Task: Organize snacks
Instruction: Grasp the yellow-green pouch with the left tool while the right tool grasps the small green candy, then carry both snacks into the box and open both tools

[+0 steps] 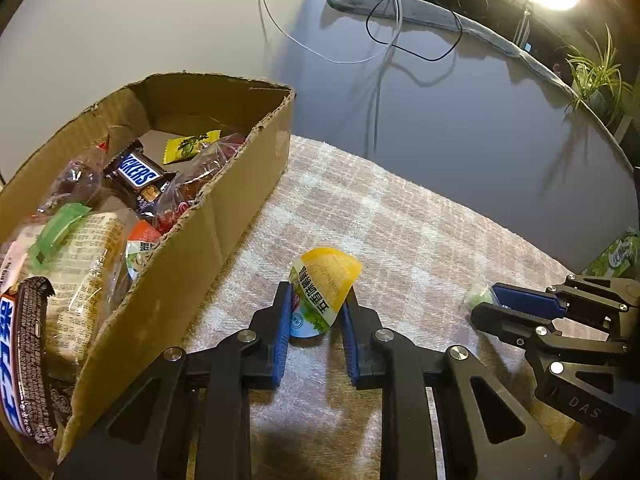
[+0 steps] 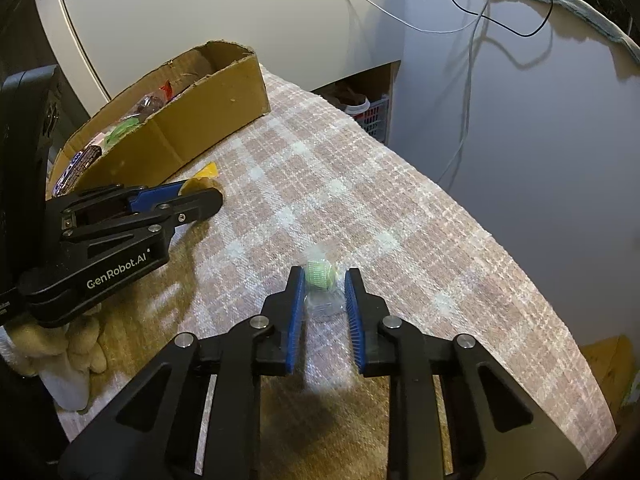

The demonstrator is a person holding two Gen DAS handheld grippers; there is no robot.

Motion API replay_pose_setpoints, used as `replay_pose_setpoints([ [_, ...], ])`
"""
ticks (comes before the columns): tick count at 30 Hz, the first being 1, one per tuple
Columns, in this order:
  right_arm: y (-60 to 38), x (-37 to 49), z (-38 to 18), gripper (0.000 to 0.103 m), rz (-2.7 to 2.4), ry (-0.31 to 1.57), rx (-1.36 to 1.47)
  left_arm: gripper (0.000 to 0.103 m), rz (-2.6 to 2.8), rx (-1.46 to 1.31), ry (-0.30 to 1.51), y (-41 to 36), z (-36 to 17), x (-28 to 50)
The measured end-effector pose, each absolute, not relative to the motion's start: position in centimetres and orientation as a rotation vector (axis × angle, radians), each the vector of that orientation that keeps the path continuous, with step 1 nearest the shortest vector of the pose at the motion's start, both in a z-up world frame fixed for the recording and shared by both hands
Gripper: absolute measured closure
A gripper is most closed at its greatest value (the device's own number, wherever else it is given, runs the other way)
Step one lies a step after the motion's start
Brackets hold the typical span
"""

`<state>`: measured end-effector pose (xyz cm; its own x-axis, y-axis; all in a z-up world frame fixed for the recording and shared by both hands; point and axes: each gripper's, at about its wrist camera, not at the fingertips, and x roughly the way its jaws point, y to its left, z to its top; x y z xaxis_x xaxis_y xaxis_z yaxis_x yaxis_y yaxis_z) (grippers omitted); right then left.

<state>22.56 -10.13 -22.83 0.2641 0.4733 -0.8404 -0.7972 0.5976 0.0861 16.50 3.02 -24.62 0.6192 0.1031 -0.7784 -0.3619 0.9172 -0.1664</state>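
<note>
Left gripper: clenched on the yellow jelly cup, which lies tipped on its side on the cloth, pads on the lid end.
Right gripper: clenched on a small green candy in a clear wrapper, also down on the cloth.
Cloth: checked, covers the surface; both snacks sit on it, well apart from each other.
Box: cardboard, just left of the jelly cup, already crowded with bars and bags.
Beyond: grey wall, loose cables, a plant.
Risk, cup: grip sits near the foil lid; my guess is that it may pivot or squirt out on lifting.
Risk, candy: the slick wrapper could slip through the pads.
Risk, box: the torn wall may catch the left gripper on the way over.
</note>
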Motion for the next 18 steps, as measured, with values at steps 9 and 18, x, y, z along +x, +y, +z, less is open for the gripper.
replay_pose_setpoints([
  [9,-10.9,22.5,-22.3,0.082,0.873,0.971,-0.362,0.082,0.252,-0.335,0.851,2.7,-23.8,15.8],
  [18,-10.6,21.7,-19.8,0.082,0.848,0.955,-0.357,0.082,0.218,-0.350,0.848,3.2,-21.9,15.2],
])
